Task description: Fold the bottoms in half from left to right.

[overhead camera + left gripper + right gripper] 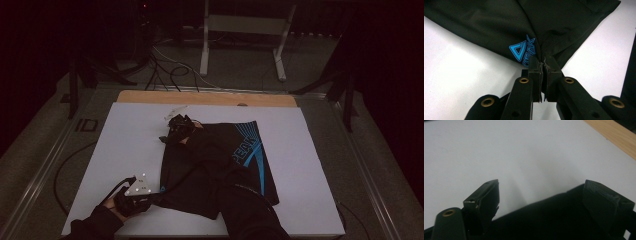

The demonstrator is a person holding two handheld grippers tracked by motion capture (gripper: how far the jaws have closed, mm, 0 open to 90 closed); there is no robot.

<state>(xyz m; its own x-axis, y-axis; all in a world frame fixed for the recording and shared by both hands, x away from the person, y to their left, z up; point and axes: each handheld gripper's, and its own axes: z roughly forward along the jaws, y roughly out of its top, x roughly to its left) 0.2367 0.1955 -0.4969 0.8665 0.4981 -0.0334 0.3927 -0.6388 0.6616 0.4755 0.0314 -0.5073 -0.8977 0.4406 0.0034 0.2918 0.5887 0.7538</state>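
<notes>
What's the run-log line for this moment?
left gripper: shut on black shorts near corner | right gripper: open over far edge, not gripping | surface: white mat

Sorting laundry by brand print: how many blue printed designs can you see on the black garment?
2. A large striped design lies on the black garment toward its far right side; a small triangle logo sits by the corner pinched in the left gripper. Folds may hide more.

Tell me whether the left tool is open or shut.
Shut. In the left gripper view the left tool has its jaws pressed together on a pinched corner of the black shorts.
</notes>
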